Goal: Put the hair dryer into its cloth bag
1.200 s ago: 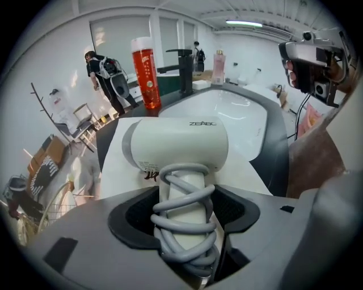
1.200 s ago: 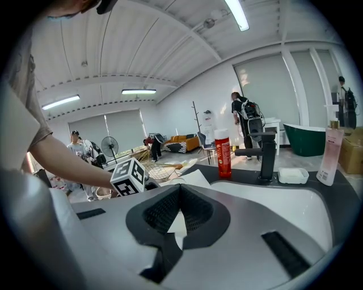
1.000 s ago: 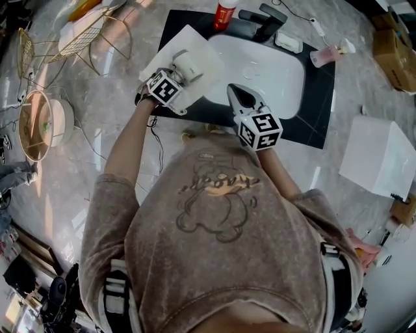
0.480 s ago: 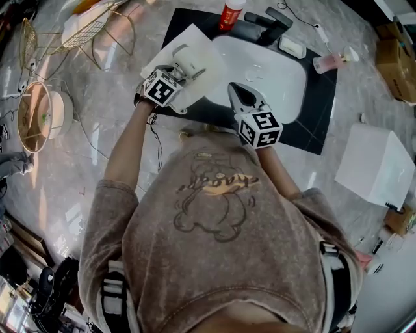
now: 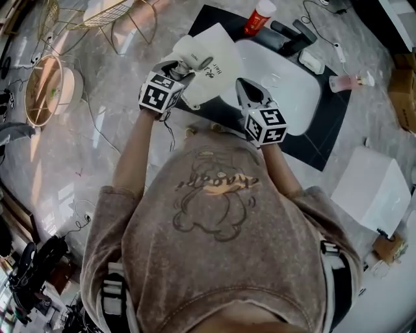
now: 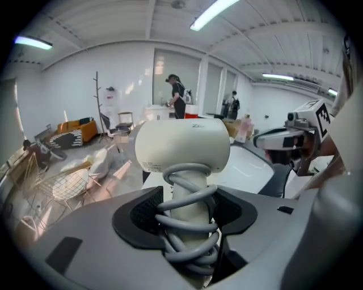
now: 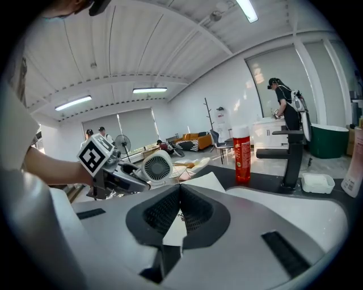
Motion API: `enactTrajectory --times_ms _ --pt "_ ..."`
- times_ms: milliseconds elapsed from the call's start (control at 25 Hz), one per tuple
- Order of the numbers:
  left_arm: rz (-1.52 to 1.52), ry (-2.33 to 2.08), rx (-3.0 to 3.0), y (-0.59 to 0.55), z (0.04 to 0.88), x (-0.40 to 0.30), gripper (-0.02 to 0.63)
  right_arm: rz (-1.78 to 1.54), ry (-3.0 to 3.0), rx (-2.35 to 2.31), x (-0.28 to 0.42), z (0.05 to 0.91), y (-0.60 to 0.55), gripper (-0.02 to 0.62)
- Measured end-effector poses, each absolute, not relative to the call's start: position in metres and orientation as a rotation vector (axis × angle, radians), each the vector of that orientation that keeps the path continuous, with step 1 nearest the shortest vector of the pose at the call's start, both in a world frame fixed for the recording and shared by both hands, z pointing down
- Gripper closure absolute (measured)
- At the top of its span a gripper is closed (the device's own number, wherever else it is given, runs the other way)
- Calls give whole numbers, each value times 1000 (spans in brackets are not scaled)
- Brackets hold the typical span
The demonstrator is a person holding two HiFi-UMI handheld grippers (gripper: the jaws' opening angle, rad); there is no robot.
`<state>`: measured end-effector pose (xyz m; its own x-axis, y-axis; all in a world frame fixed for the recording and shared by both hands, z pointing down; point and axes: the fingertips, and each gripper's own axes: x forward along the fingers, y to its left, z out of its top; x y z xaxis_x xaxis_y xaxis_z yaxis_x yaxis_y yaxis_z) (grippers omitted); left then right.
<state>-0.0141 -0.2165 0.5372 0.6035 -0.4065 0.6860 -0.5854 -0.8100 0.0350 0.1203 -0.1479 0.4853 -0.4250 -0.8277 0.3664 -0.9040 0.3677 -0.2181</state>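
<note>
Hair dryer [image 6: 181,144], its cord-wrapped handle clamped in the left gripper's [image 6: 187,216] wide jaws, needs the right gripper's [image 7: 180,210] closed jaws holding the cloth bag's [image 5: 214,62] edge up.

Cream hair dryer [image 6: 181,144], grey cord [image 6: 189,229]

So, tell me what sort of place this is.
Likely a mock bathroom counter inside an open office hall: white sink, black faucet, with an orange sofa and strip lights beyond.
</note>
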Motion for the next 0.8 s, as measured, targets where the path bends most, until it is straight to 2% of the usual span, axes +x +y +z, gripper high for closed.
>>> enactTrajectory --times_ms 440,800 --pt "681 -1168 2386 -180 506 -86 347 526 -2531 1357 76 482 -160 597" --pt "553 -1337 2249 -145 500 -131 347 469 -2586 1180 40 483 -162 597"
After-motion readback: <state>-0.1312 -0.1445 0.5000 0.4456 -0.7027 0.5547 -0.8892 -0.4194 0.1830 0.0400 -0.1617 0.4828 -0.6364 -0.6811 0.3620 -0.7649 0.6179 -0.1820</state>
